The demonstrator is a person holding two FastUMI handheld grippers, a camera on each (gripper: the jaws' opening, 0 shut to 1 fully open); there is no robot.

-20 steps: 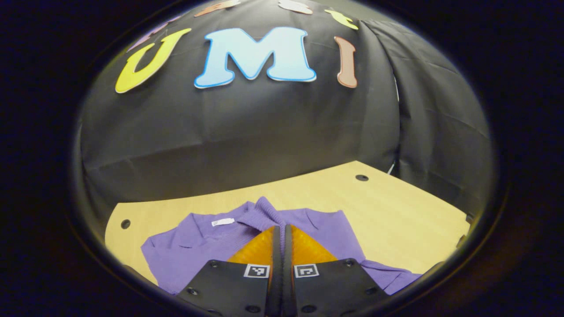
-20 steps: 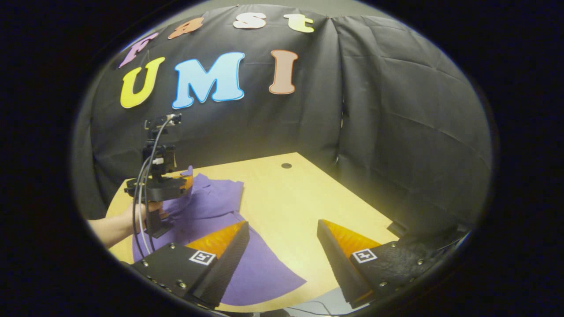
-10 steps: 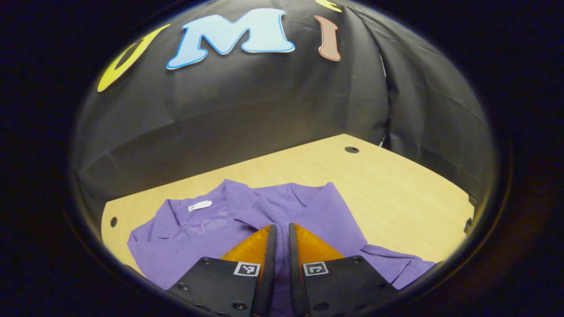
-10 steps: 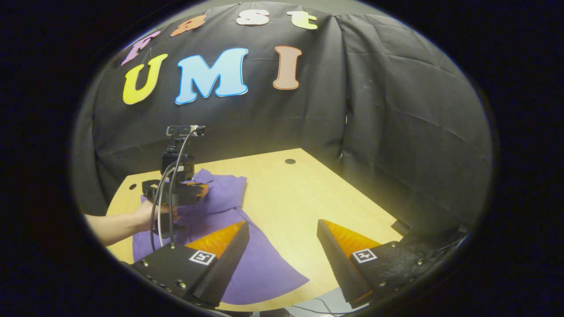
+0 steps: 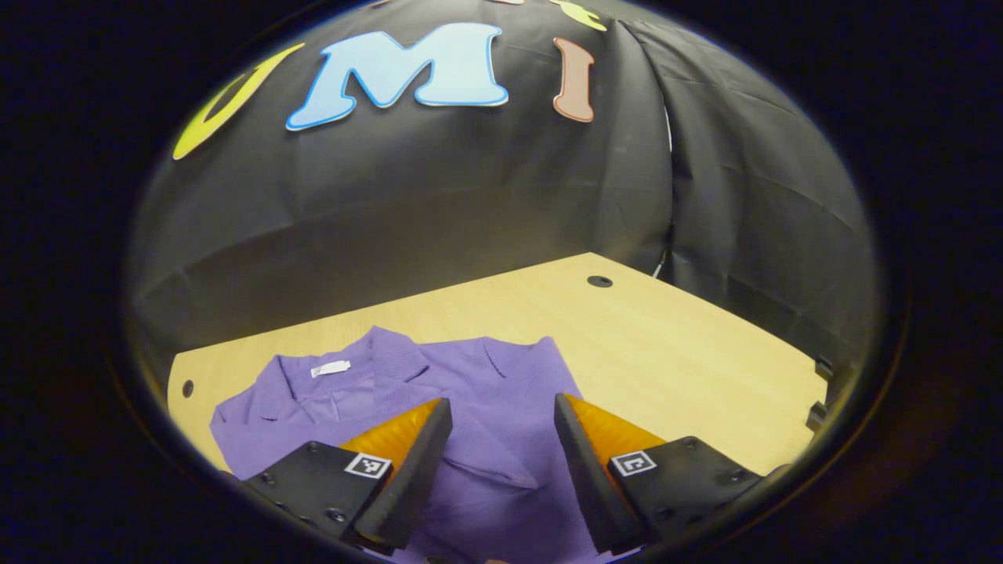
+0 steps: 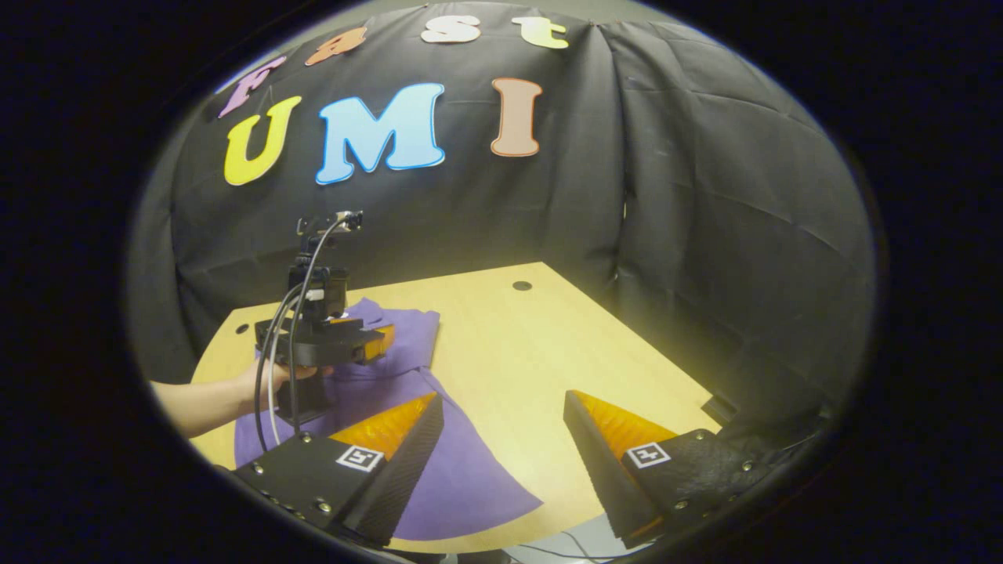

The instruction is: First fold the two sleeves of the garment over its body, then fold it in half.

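While the purple garment (image 5: 439, 407) lies flat on the left part of the wooden table (image 5: 666, 352), the left gripper (image 5: 501, 462) hangs just above it with its fingers spread wide and nothing between them. Seen from the left gripper view, a small white tag (image 5: 330, 368) sits inside the collar at the far left of the garment, and one sleeve (image 5: 470, 446) lies folded across the body, its cuff edge showing between the two fingers. To the right of the cloth the tabletop is bare wood, with a small dark hole (image 5: 599, 281) near its far edge.

Going across the right gripper view, a hand (image 6: 270, 380) at the left holds the left gripper's handle over the garment (image 6: 407, 392), with cables (image 6: 274, 368) looping down beside it. Farther right, the right gripper (image 6: 501, 462) is held apart from the garment's hem, its fingers wide open and empty, over bare table (image 6: 548, 352).
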